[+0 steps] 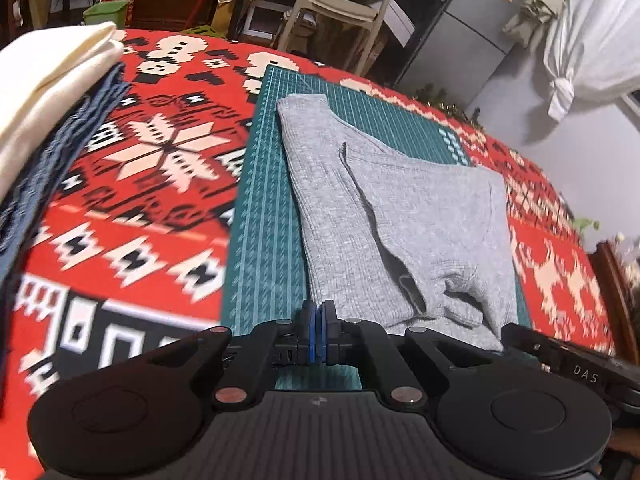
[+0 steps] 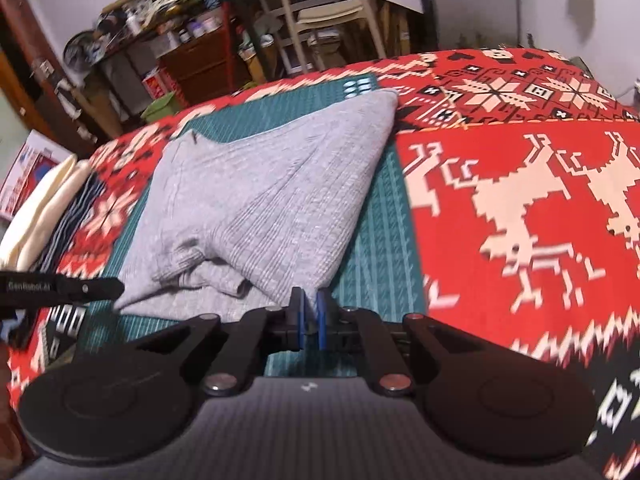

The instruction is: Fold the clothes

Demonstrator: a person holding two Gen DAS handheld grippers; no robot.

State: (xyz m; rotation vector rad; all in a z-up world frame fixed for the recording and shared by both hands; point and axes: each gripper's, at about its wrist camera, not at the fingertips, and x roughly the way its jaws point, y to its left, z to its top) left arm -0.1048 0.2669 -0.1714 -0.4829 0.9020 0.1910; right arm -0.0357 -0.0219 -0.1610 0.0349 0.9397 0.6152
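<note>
Grey sweater (image 1: 404,216) just beyond both jaws.

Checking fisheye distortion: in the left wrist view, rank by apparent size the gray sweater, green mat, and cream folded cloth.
1. green mat
2. gray sweater
3. cream folded cloth, though it is cut off by the frame and nearer the camera, so unsure.

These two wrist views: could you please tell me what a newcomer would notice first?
Probably the red patterned blanket covering the surface, with a green cutting mat laid on it. A partly folded grey knit sweater lies on the mat, and folded clothes are stacked at the left.
</note>
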